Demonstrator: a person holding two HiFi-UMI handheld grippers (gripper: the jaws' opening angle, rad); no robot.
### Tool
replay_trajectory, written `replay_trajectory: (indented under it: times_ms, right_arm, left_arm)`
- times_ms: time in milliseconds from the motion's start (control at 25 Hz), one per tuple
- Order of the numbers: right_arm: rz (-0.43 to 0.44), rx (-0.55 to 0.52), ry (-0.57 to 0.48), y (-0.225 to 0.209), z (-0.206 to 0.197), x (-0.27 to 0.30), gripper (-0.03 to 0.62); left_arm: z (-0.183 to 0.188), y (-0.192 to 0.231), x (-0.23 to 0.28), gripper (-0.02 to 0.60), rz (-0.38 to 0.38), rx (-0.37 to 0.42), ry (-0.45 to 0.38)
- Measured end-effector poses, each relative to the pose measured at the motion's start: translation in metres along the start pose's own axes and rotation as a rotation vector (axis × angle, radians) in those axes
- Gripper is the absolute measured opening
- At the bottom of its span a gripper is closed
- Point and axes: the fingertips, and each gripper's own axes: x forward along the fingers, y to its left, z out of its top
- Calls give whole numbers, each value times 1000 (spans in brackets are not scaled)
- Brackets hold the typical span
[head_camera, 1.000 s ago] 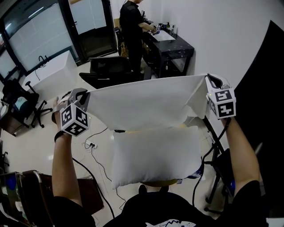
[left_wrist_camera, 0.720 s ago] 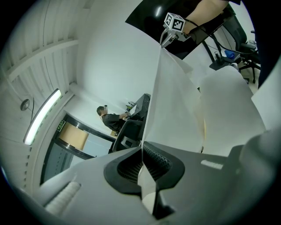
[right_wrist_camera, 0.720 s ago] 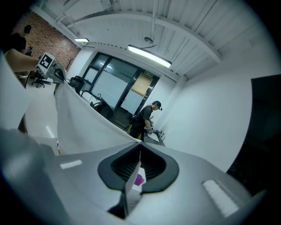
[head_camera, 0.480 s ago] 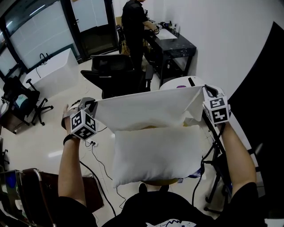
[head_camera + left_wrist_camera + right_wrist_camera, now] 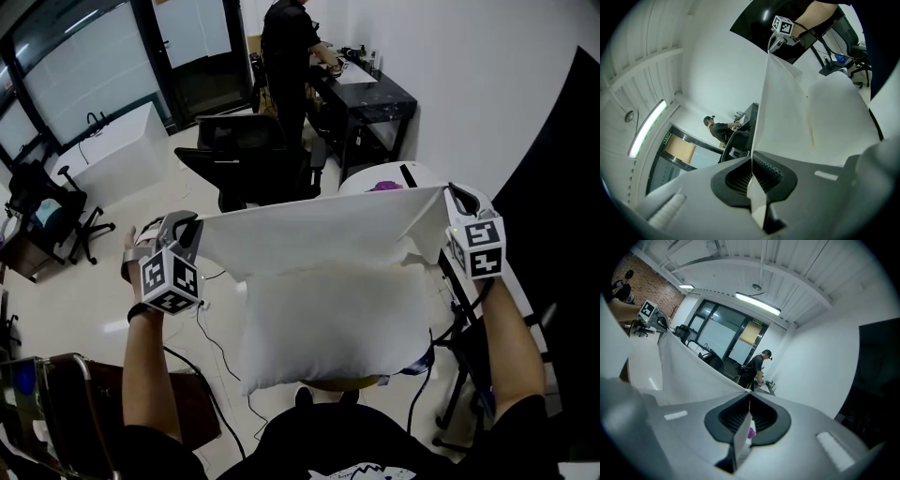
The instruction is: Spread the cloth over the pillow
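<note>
A white cloth hangs stretched between my two grippers, above the far edge of a white pillow that lies in front of me. My left gripper is shut on the cloth's left corner, and the cloth runs away from its jaws toward the other gripper. My right gripper is shut on the right corner; the cloth passes between its pads. The cloth's lower edge overlaps the pillow's far side and hides it.
A round white table with a purple thing on it stands just beyond the cloth. Black office chairs and a dark desk with a person at it are farther off. Cables lie on the floor at left.
Both grippers have come down with the cloth, which now hangs lower and overlaps the pillow's far edge. The cloth stays stretched between them.
</note>
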Motion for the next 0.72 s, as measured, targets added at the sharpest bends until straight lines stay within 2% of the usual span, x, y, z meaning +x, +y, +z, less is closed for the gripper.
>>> replay_trajectory:
  times_ms: [200, 440, 720]
  right_arm:
    - [-22, 5, -45, -5, 18, -30, 11]
    - [-34, 6, -49, -8, 16, -55, 11]
    - [55, -24, -42, 5, 7, -96, 11]
  left_arm:
    - [8, 10, -26, 1, 40, 16, -24]
    - [19, 11, -50, 0, 57, 45, -59]
    - [24, -17, -88, 0, 33, 54, -98]
